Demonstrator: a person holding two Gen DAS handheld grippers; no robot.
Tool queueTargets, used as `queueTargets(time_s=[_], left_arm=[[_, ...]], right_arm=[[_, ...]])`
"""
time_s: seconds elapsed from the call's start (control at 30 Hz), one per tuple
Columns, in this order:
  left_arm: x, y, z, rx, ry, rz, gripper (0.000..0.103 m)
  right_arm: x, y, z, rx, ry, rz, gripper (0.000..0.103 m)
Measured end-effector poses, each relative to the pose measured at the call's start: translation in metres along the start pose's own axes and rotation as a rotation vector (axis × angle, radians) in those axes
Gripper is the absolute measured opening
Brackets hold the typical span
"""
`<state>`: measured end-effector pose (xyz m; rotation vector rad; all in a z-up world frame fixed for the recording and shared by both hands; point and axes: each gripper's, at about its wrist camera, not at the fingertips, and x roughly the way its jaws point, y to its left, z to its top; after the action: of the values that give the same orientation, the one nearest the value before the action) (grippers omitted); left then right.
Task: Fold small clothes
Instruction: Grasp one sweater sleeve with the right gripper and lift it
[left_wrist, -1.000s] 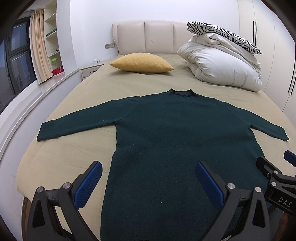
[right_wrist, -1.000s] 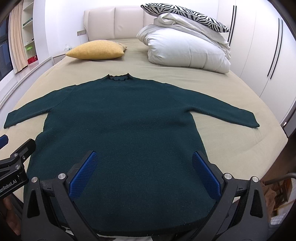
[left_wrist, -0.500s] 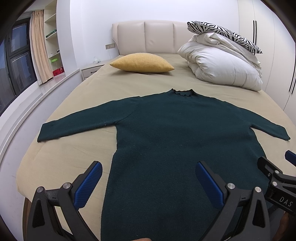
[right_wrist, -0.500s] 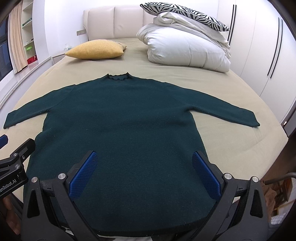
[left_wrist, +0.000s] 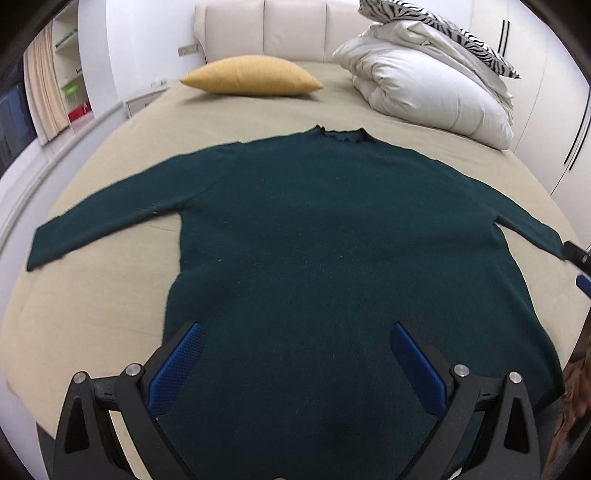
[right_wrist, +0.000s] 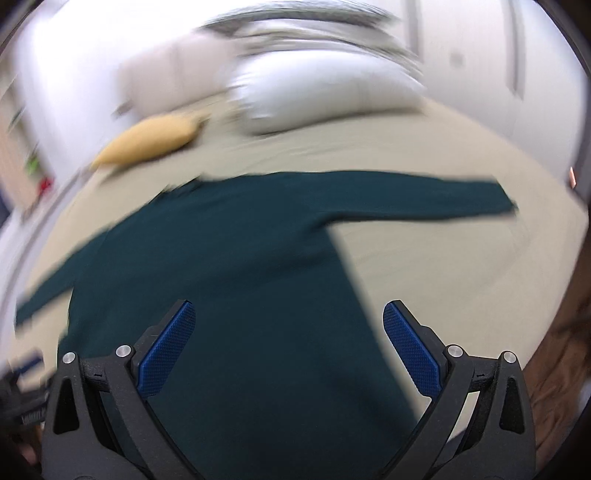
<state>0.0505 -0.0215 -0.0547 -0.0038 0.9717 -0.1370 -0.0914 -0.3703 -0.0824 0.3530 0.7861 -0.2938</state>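
Observation:
A dark green long-sleeved sweater (left_wrist: 332, 240) lies flat on the beige bed (left_wrist: 110, 295), sleeves spread, collar toward the headboard. It also shows, blurred, in the right wrist view (right_wrist: 240, 266). My left gripper (left_wrist: 295, 365) is open and empty above the sweater's lower hem. My right gripper (right_wrist: 288, 347) is open and empty above the sweater's lower right part, with the right sleeve (right_wrist: 443, 199) stretching out ahead. A bit of the right gripper (left_wrist: 580, 262) shows at the left wrist view's right edge, near the sleeve cuff.
A yellow pillow (left_wrist: 251, 75) lies near the headboard. A folded white duvet (left_wrist: 424, 92) with a zebra-striped pillow (left_wrist: 443, 29) on top sits at the back right. White wardrobes (left_wrist: 554, 110) stand to the right, shelves and a window to the left.
Both grippers have moved forward over the sweater. The right gripper has swung and tilted to the right quickly, so its view is blurred. Both stay open.

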Motion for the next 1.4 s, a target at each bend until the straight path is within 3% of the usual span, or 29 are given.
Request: queueTargets(time_s=[0.1,0.2,0.33,0.43,0.5,0.63,0.67,0.7,0.73,0.77,0.83,0.93,1.03,1.13,1.3,1.4], left_arm=[[0.01,0.002,0.011,-0.003,-0.024,-0.044,0.103],[0.016,-0.007,0.021,0.076,-0.107,-0.033,0.103],[0.04,-0.015,0.042,0.06,-0.022,-0.008,0.103],[0.048,-0.018,0.057,0.018,-0.057,-0.053,0.103],[0.058,-0.026,0.065,0.034,-0.059,-0.05,0.103],[0.084,-0.036,0.079,0.019,-0.004,-0.161,0.103],[0.088,-0.038,0.081,0.008,0.005,-0.191,0.101],[0.095,-0.04,0.085,-0.002,0.017,-0.213,0.095],[0.101,-0.041,0.088,-0.014,0.032,-0.234,0.091],[0.106,-0.042,0.091,-0.024,0.043,-0.252,0.087],[0.113,-0.041,0.096,-0.043,0.062,-0.296,0.082],[0.119,-0.039,0.103,-0.07,0.073,-0.338,0.074],[0.119,-0.033,0.111,-0.1,0.062,-0.376,0.071],[0.119,-0.023,0.118,-0.141,0.055,-0.416,0.071],[0.121,-0.005,0.119,-0.188,0.066,-0.461,0.071],[0.127,0.002,0.119,-0.214,0.085,-0.489,0.071]], right_arm=[[0.024,-0.087,0.027,0.238,-0.011,-0.031,0.1],[0.047,-0.168,0.053,0.391,-0.025,-0.063,0.09],[0.083,-0.264,0.083,0.533,-0.009,-0.034,0.076],[0.117,-0.322,0.096,0.654,0.024,-0.004,0.061],[0.136,-0.351,0.099,0.723,0.03,0.008,0.057],[0.164,-0.388,0.105,0.801,-0.01,0.053,0.047],[0.172,-0.395,0.107,0.806,-0.017,0.06,0.038],[0.179,-0.399,0.111,0.807,-0.015,0.062,0.023],[0.183,-0.403,0.113,0.805,-0.01,0.049,0.016],[0.186,-0.399,0.117,0.797,0.002,0.036,0.009],[0.187,-0.392,0.131,0.745,0.007,0.008,0.007],[0.173,-0.344,0.161,0.588,-0.018,-0.018,0.007],[0.166,-0.271,0.193,0.397,-0.039,0.028,0.007],[0.166,-0.165,0.209,0.141,-0.035,0.112,0.006],[0.193,-0.017,0.181,-0.144,0.021,0.241,0.006],[0.224,0.031,0.148,-0.216,0.117,0.279,0.01]])
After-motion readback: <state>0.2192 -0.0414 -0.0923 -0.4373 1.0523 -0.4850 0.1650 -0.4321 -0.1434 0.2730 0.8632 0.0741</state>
